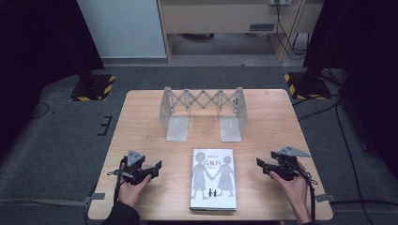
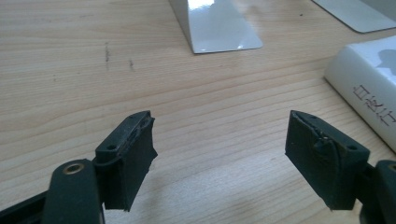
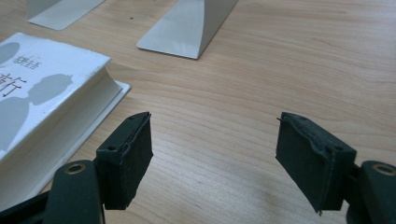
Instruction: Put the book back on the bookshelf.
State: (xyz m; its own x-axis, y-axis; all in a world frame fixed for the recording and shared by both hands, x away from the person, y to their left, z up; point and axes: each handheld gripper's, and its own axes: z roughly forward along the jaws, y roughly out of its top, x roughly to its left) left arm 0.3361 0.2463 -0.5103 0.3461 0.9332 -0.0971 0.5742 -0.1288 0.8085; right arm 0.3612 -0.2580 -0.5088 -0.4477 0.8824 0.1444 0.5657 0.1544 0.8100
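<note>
Book (image 1: pixel 213 179) flat on wooden table (image 1: pixel 141 122), grey carpet (image 1: pixel 56 140) around.

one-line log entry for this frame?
book: flat, table centre, untouched | bookend rack: empty, behind | left hand-held gripper: open | right hand-held gripper: open

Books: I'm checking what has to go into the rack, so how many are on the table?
1. A white book lies flat near the table's front edge, between the two tongs, in front of the expandable metal bookend rack.

The light wooden table (image 1: pixel 141 117) carries a white book (image 1: pixel 213 179) lying flat at its near edge and an expandable metal bookend rack (image 1: pixel 202 112) farther back.
</note>
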